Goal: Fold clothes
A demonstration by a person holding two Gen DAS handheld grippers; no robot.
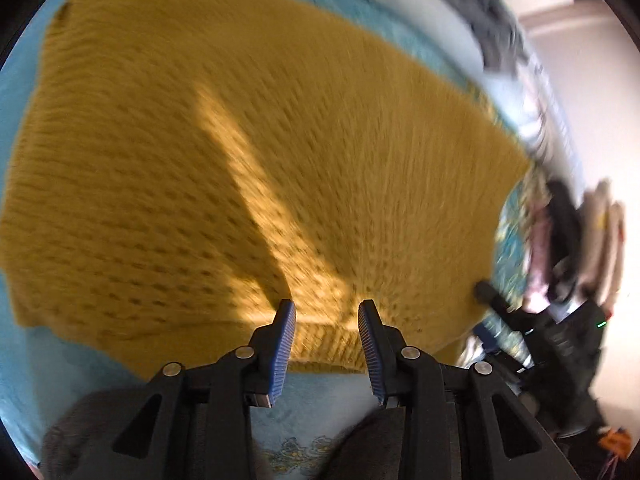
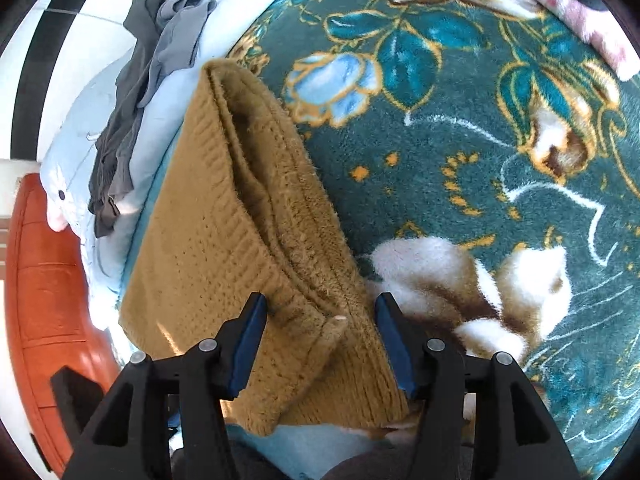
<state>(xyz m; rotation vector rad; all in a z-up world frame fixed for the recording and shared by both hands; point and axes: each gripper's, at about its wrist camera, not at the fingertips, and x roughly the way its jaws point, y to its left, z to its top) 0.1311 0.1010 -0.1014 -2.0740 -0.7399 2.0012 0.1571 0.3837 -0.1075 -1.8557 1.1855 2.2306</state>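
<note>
A mustard-yellow knitted sweater [image 1: 248, 168] lay spread over a pale blue sheet [image 1: 24, 92] in the left wrist view, a slanting band of sunlight across its weave; the picture was smeared with motion blur toward the right edge. The left tongs [image 1: 327, 308] stood spread above the sweater's near hem, blue ribbed pads apart and nothing between them; whether the tips touched the knit could not be told. At the right edge of that view the right tongs' black frame showed beside the sweater's border, with a blurred stack of folded garments [image 1: 576, 248] beyond it.

In the right wrist view the sweater [image 2: 224, 240] appeared doubled over on itself, its ribbed hem layered along a fold that ran away from the camera; it rested partly on the blue sheet and partly on a teal fleece blanket [image 2: 460, 160] patterned with blue, white and gold flowers. The right tongs [image 2: 320, 308] were open, one pad on each side of the sweater's near folded edge, the knit lying between them but not pinched. Grey clothing [image 2: 148, 80] sat heaped on a light blue garment [image 2: 72, 140] to the far left; an orange-red upholstered surface [image 2: 44, 300] filled the lower left.
</note>
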